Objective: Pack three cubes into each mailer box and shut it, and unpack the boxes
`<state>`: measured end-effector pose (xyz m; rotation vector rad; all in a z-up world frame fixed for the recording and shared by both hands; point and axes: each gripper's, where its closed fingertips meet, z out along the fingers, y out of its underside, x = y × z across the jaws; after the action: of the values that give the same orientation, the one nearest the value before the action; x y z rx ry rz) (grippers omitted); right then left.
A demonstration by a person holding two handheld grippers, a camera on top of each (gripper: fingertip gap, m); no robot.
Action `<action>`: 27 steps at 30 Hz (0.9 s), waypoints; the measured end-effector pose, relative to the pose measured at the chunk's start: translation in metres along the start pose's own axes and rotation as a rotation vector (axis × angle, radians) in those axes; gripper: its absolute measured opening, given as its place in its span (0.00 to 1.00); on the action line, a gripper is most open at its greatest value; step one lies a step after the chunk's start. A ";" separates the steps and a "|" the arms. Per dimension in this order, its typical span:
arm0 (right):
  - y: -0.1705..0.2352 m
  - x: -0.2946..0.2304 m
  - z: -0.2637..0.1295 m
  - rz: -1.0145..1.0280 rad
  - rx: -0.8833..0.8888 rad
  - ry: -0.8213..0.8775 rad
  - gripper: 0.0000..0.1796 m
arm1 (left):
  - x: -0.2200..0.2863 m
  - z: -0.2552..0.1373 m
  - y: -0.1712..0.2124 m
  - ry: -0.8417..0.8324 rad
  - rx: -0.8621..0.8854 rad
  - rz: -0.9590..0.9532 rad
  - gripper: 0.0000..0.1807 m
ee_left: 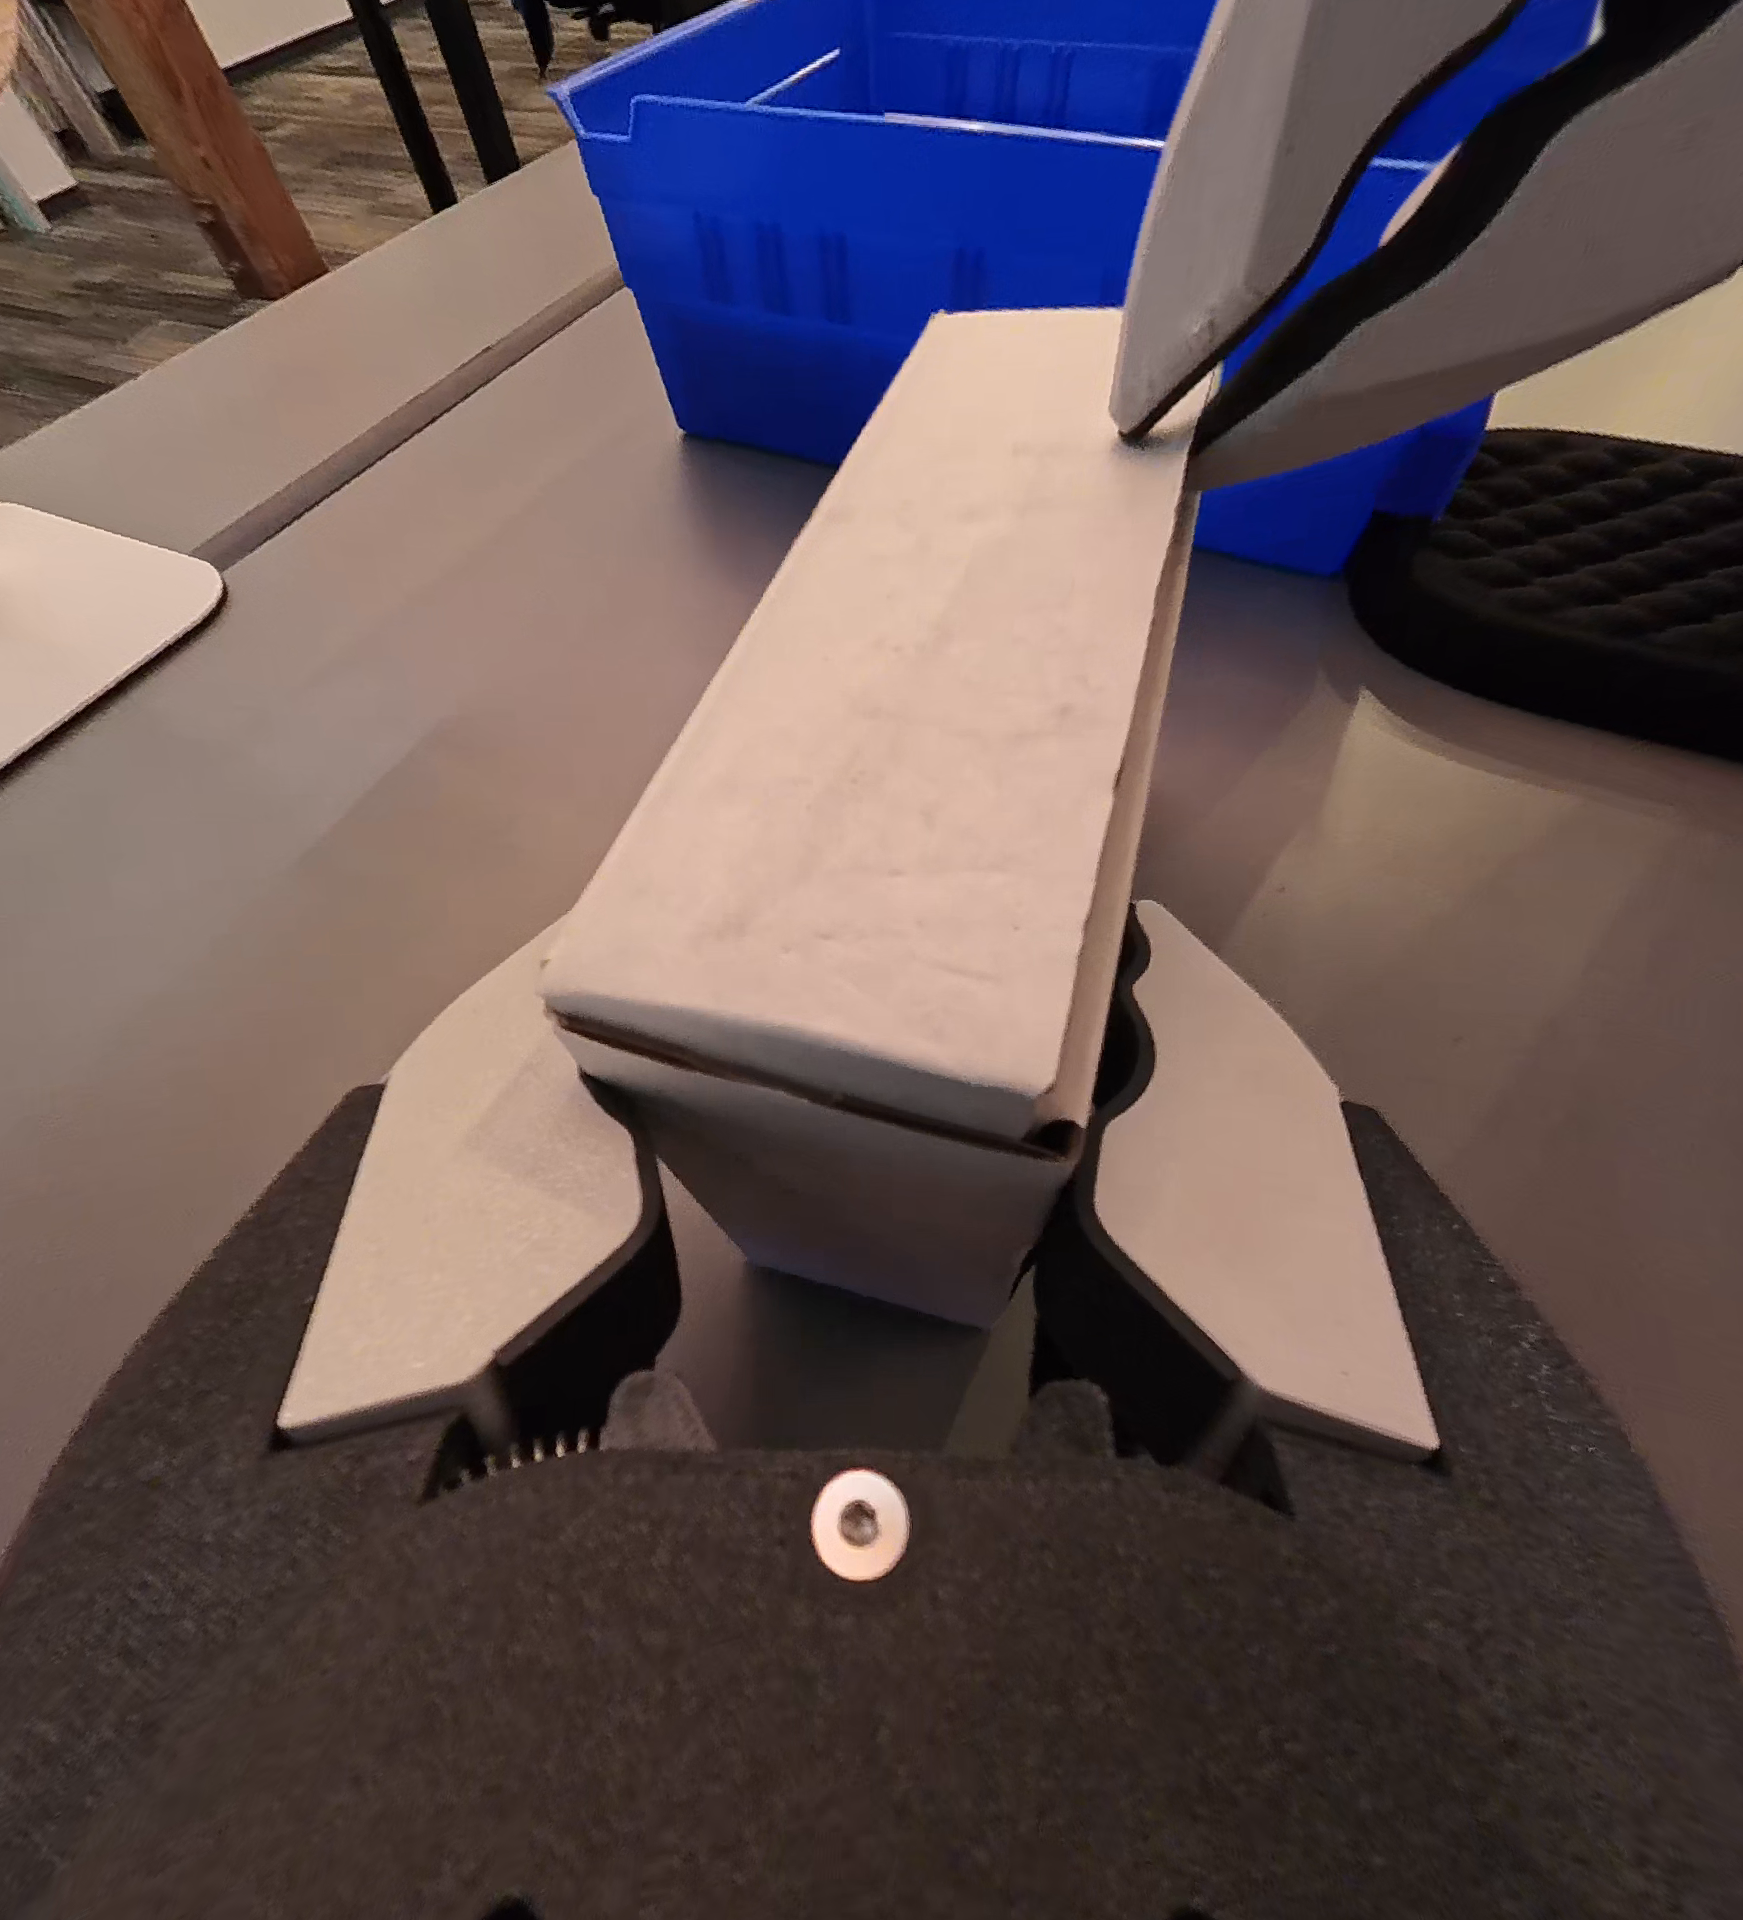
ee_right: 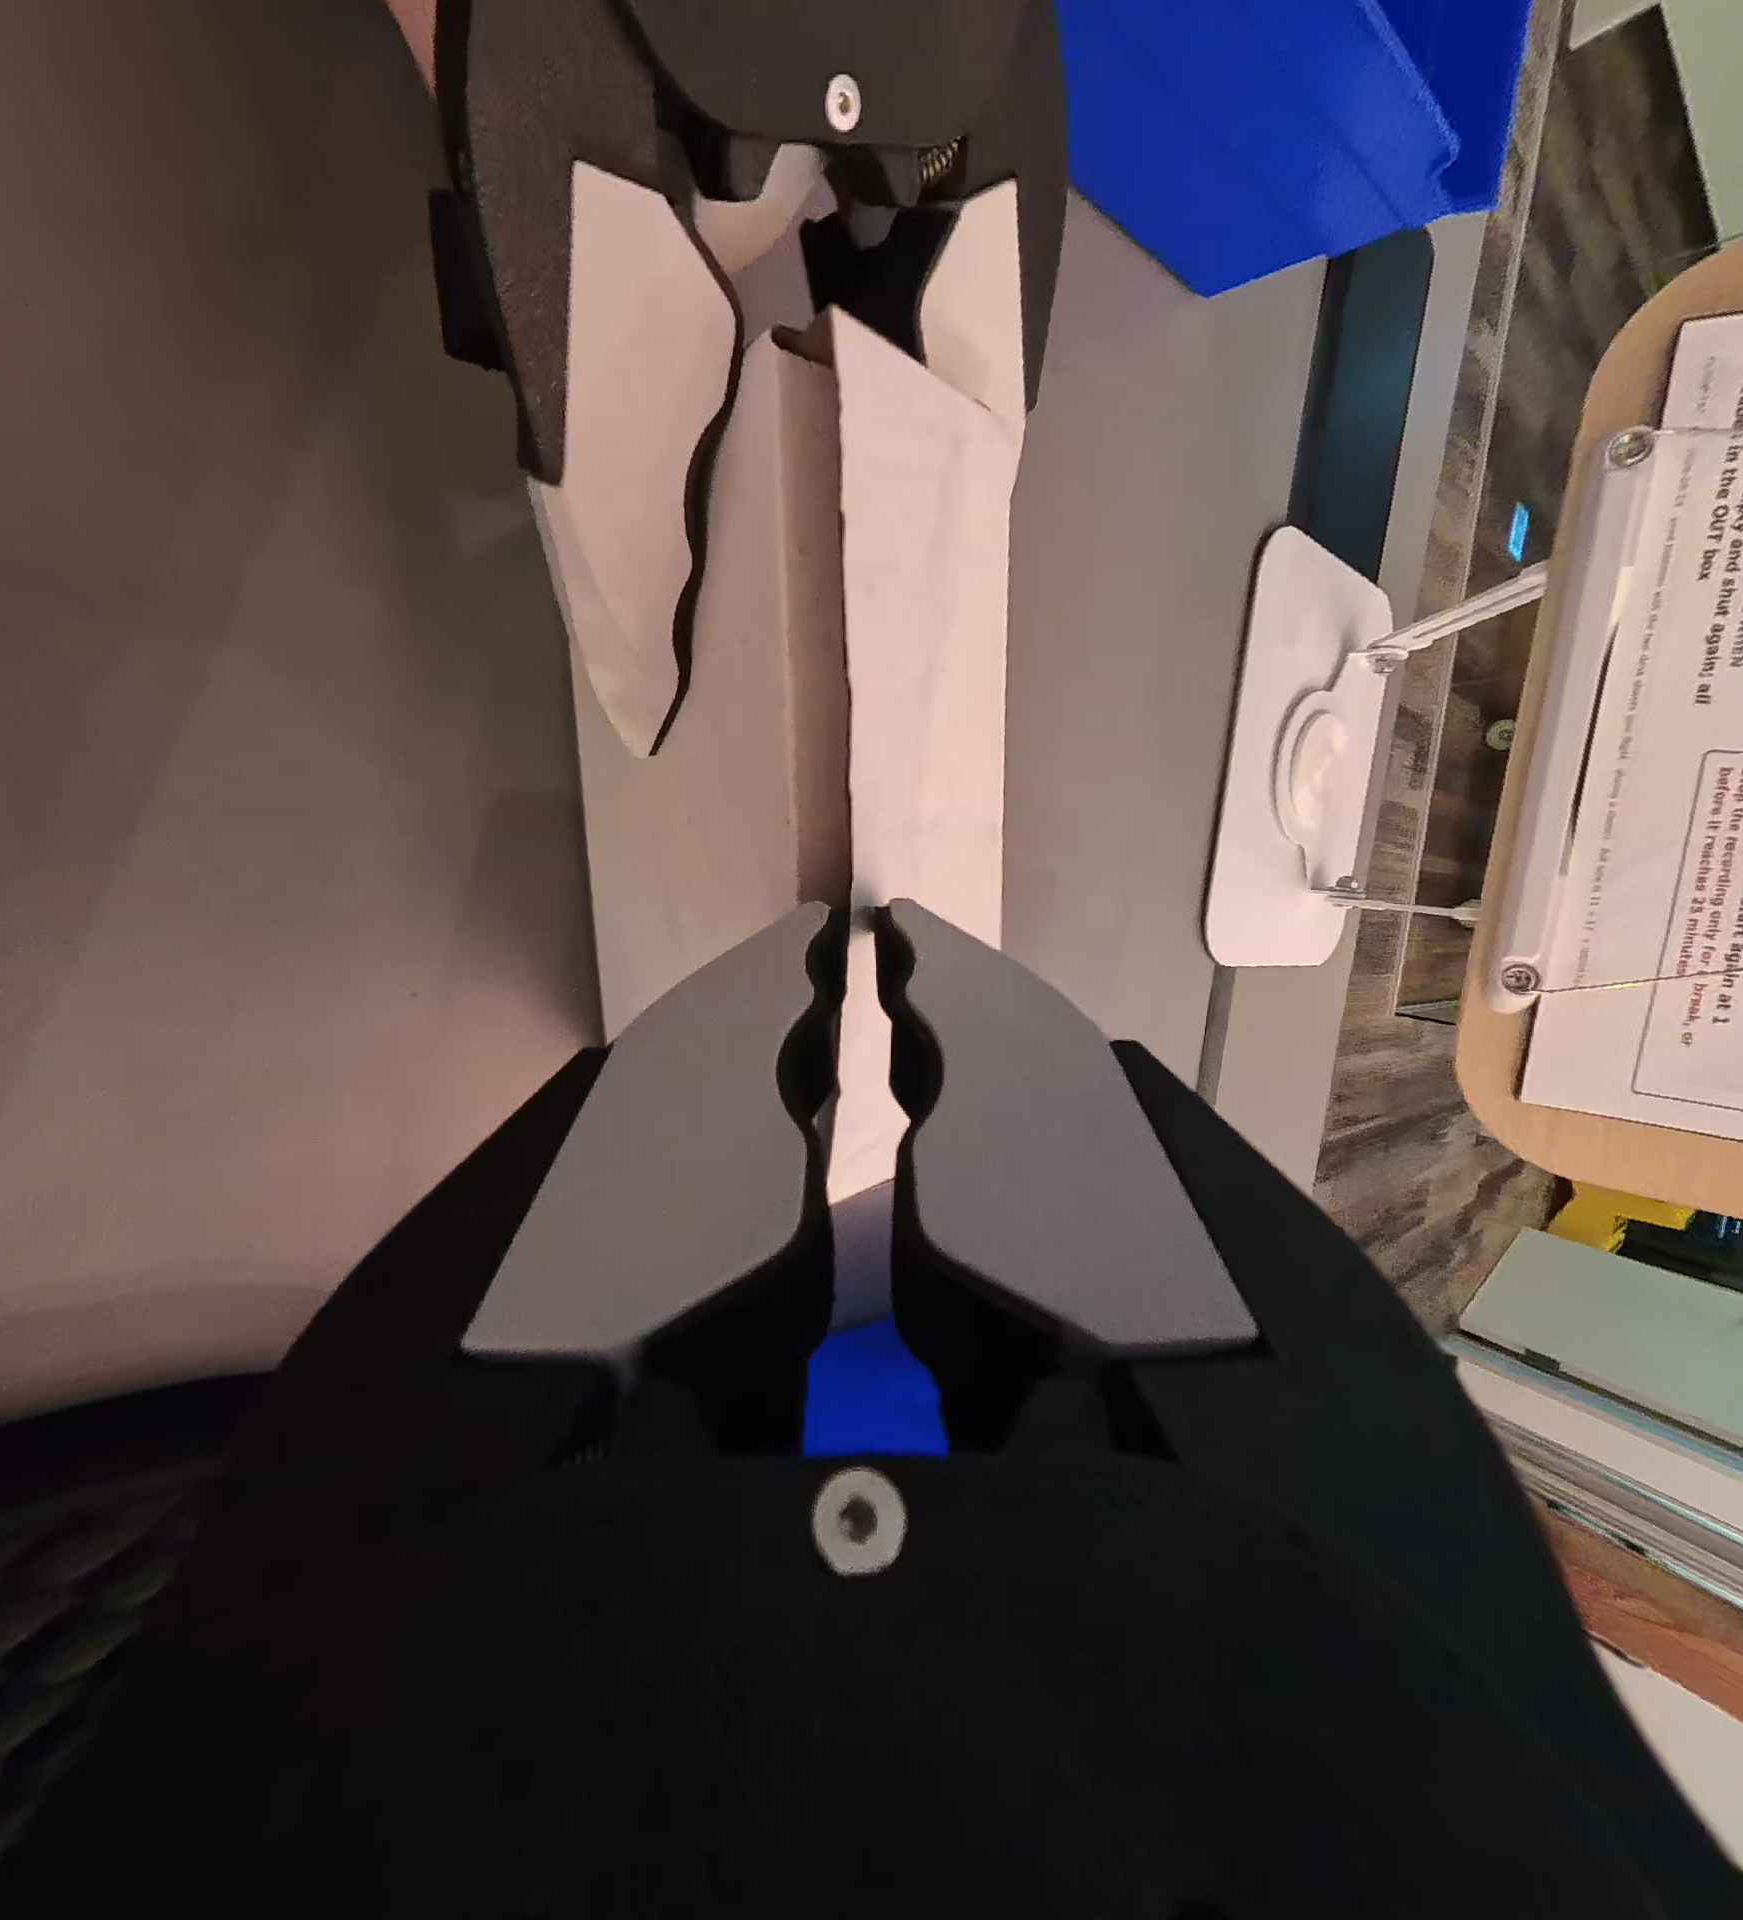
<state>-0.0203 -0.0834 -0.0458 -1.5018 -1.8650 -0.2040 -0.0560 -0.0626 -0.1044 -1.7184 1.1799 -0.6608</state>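
Observation:
A long white mailer box (ee_left: 908, 727) lies on the grey table (ee_left: 379, 727), its lid down with a thin dark seam at the near end. My left gripper (ee_left: 846, 966) is shut on the box's near end, one finger on each side. My right gripper (ee_left: 1173, 436) comes down from the upper right, its tips at the far right edge of the lid. In the right wrist view the right gripper (ee_right: 859, 914) is shut on that thin white edge of the box (ee_right: 929, 644). One of the left gripper's fingers (ee_right: 628, 520) shows at the far end. No cubes are visible.
A blue bin (ee_left: 794, 260) stands just behind the box, also in the right wrist view (ee_right: 1262, 135). A black padded mat (ee_left: 1615, 623) lies at the right. A white stand base (ee_left: 46, 634) sits at the left table edge, holding a printed sheet (ee_right: 1677, 727). Some 8 centimeters of space lies between my two pairs of fingers.

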 end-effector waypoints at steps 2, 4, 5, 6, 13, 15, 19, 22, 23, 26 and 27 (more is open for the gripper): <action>0.000 0.004 -0.001 0.006 0.005 0.019 0.03 | -0.001 0.000 0.000 -0.008 -0.006 -0.002 0.48; -0.001 0.006 -0.002 0.005 0.007 0.034 0.02 | -0.001 0.000 0.000 -0.006 -0.006 -0.005 0.48; -0.001 0.007 -0.002 0.004 0.005 0.043 0.02 | -0.002 0.000 0.000 -0.007 -0.007 -0.008 0.48; -0.001 0.009 -0.002 0.003 0.005 0.052 0.02 | -0.002 0.000 0.001 -0.010 -0.008 -0.010 0.48; 0.007 0.009 -0.003 0.007 -0.001 0.045 0.10 | -0.002 0.001 0.002 -0.012 -0.029 0.002 0.48; 0.025 0.010 -0.004 0.001 -0.073 0.052 0.09 | -0.002 0.001 0.002 -0.010 -0.025 -0.007 0.48; 0.030 0.012 -0.002 0.010 -0.058 0.044 0.09 | -0.004 0.000 0.002 -0.013 -0.024 -0.006 0.48; 0.030 0.012 -0.001 -0.005 -0.067 0.043 0.05 | -0.005 0.000 0.002 -0.026 -0.027 0.001 0.48; 0.029 0.014 -0.001 -0.002 -0.062 0.052 0.05 | -0.006 0.000 0.003 -0.032 -0.025 -0.001 0.48; 0.027 0.015 -0.003 0.036 -0.046 0.039 0.05 | -0.006 -0.001 0.003 -0.036 -0.032 0.007 0.48; 0.026 0.016 -0.003 0.058 -0.040 0.032 0.05 | -0.006 -0.001 0.004 -0.036 -0.036 0.011 0.48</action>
<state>0.0039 -0.0648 -0.0420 -1.5680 -1.7991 -0.2379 -0.0610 -0.0578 -0.1070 -1.7457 1.1826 -0.6031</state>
